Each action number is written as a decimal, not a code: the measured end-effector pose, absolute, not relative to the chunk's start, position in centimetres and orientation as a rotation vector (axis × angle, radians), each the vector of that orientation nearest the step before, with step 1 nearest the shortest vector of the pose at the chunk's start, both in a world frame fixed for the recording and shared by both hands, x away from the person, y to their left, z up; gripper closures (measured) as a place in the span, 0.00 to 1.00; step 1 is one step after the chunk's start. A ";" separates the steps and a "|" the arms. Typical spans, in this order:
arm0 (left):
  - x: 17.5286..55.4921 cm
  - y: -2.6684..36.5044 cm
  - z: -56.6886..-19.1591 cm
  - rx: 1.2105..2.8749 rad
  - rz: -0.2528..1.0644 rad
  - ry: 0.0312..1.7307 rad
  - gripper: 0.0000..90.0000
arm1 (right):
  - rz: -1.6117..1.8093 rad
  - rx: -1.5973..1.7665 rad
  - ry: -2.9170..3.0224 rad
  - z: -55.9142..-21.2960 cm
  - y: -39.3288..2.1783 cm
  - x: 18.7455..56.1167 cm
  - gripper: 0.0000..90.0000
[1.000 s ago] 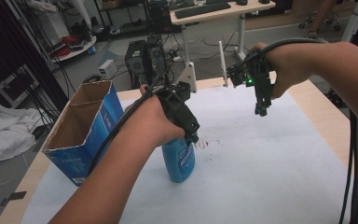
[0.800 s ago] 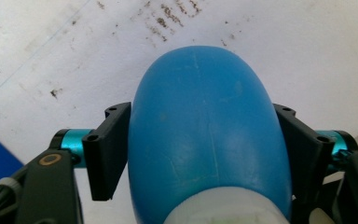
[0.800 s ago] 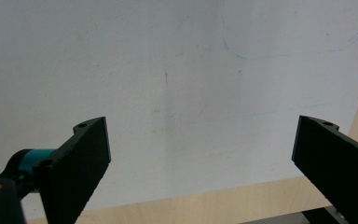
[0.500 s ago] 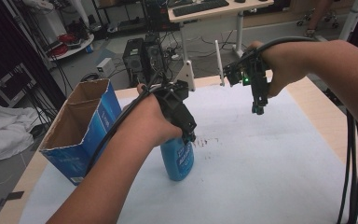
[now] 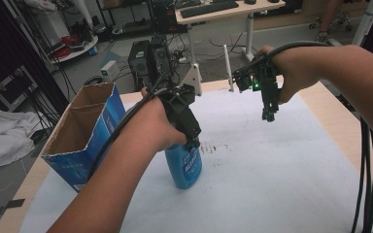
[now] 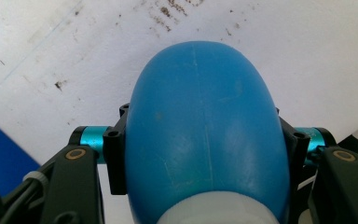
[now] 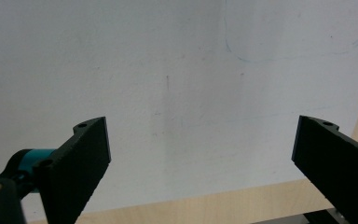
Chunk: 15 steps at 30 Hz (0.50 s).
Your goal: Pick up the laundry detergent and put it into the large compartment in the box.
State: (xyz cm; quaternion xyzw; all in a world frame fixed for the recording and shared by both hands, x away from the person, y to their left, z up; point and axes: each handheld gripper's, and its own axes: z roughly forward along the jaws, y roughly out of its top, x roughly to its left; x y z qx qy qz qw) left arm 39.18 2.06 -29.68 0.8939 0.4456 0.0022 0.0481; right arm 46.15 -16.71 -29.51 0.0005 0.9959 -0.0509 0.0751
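A blue plastic bottle (image 5: 184, 167) stands upright on the white sheet (image 5: 281, 179) left of the middle. My left gripper (image 5: 192, 141) comes down on it from above. In the left gripper view the black pads (image 6: 115, 156) press on both sides of the bottle's (image 6: 200, 126) rounded shoulder; the jaws have just been closing on it. My right gripper (image 5: 268, 115) hangs above the sheet at the back right, pointing down. In the right gripper view it (image 7: 200, 156) stands open with nothing but bare white sheet between its fingers.
An open cardboard box (image 5: 85, 131) with blue printed sides stands at the table's left, close beside my left forearm. Dark smudges (image 5: 216, 148) mark the sheet right of the bottle. Black cables (image 5: 366, 184) hang along the right edge, over the bare wood (image 5: 342, 128).
The left gripper's jaws have closed onto the bottle's shoulder. Both hands and the bottle stay where they were.
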 end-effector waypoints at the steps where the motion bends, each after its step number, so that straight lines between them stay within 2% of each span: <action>1: 39.1 2.1 -29.5 2.730 0.005 1.356 0.42 | -0.151 0.008 2.988 -29.5 -16.7 46.1 0.04; 8: 38.8 2.6 -27.2 2.750 0.002 1.315 0.42 | -0.155 0.020 2.989 -29.4 -16.7 46.2 0.04; 15: 38.6 4.0 -24.2 2.751 -0.085 1.217 0.42 | -0.155 0.025 2.988 -29.4 -16.7 46.1 0.04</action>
